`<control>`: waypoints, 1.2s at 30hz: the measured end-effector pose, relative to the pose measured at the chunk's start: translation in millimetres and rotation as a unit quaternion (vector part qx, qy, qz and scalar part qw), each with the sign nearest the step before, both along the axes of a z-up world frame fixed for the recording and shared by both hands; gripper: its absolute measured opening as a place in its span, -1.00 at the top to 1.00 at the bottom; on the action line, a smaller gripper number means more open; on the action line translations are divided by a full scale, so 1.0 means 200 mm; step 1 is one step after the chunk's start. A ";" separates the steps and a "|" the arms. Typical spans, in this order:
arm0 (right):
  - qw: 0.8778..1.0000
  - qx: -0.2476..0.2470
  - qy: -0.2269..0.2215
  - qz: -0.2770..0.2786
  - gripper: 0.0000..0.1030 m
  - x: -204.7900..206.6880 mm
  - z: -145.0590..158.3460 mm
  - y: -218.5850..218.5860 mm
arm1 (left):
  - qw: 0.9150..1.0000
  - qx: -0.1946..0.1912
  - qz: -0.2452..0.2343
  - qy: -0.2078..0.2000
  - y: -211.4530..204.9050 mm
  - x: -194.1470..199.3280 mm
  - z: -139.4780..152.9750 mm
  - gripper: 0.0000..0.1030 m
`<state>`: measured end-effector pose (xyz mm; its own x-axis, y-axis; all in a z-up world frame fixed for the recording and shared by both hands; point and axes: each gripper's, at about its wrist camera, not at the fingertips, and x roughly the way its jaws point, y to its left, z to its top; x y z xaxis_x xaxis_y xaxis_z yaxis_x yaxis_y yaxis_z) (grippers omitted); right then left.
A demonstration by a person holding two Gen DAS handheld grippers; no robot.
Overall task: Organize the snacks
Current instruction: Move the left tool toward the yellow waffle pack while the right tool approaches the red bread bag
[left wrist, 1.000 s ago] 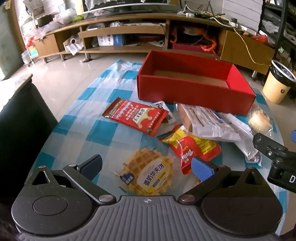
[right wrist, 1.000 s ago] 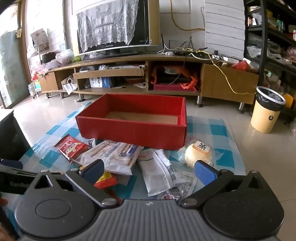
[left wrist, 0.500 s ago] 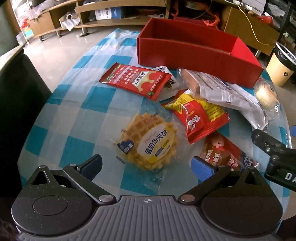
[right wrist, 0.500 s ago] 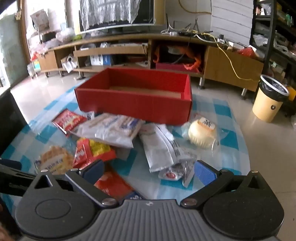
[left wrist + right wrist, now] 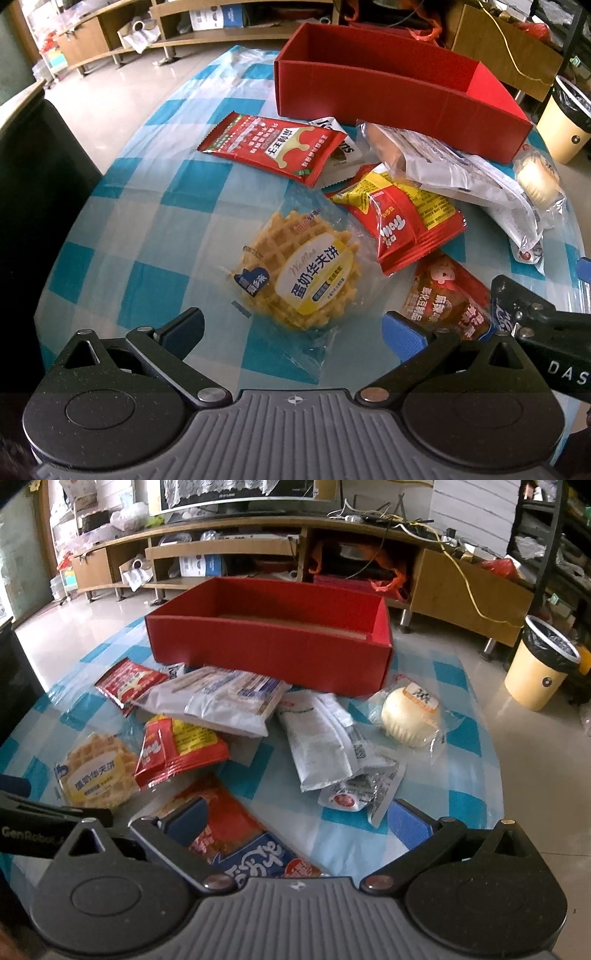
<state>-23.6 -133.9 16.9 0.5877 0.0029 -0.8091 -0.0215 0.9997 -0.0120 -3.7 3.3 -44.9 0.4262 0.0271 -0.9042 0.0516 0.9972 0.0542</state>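
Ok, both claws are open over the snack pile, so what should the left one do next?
Probably lower the left claw onto the round waffle in clear wrap and close. Its open fingers already straddle that packet, which lies apart from the overlapping pile, and the red cardboard box behind looks empty.

Snack packets (image 5: 413,225) scattered on cloth — red box (image 5: 269,646) empty, behind.

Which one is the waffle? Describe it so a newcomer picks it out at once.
Start at the red box at the far end of the blue checked cloth, then come toward the near edge, past the pile of packets. The waffle lies alone in clear wrap, left of a red and yellow packet. It is the only round, golden, gridded snack, with a yellow and white label.
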 end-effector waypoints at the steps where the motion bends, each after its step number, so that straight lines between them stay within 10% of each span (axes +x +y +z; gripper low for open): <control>1: 1.000 -0.001 0.002 0.002 -0.97 0.00 0.00 0.00 | 1.000 0.002 0.000 0.000 0.00 0.00 0.00 -1.00; 36: 0.998 0.000 0.047 0.038 -0.97 0.02 -0.09 0.04 | 1.000 0.011 0.007 0.021 0.04 0.02 -0.05 -1.00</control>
<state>-18.7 -125.9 -1.5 0.5070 0.0445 -0.8608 -0.0986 0.9951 -0.0066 -0.6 10.3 -55.2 0.3874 0.0522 -0.9204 0.0399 0.9965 0.0733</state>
